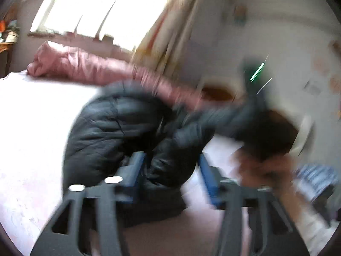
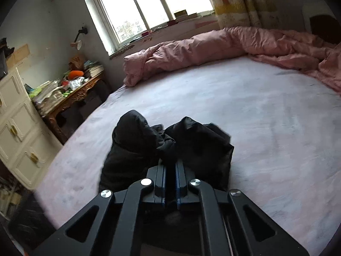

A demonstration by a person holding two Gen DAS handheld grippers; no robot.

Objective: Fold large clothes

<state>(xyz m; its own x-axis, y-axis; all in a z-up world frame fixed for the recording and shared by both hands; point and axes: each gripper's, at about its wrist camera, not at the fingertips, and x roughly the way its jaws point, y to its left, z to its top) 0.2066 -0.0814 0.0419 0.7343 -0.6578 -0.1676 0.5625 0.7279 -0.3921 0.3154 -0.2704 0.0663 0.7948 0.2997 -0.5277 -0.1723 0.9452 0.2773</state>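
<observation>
black puffer jacket point(image 2: 166, 147) on bed point(image 2: 266, 132): soft, slick, springy | left gripper point(image 1: 170, 168) fingers released around it | right gripper point(image 2: 170, 166) fingers clenched on fabric | we'd grip hems, seams

We find open bed point(image 2: 266, 117) sheet from 12 to 3 o'clock of the black jacket point(image 2: 149, 147); the pink duvet point(image 2: 213, 44) bounds the far edge.

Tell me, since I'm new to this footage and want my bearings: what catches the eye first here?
The black puffer jacket bunched on the pale bed sheet, dark against light, stands out first. The right tongs are closed on its fabric, while in the blurred left wrist view the left tongs stand open around it. Behind, a rumpled pink duvet lies along the bed's far edge under the bright window.
</observation>
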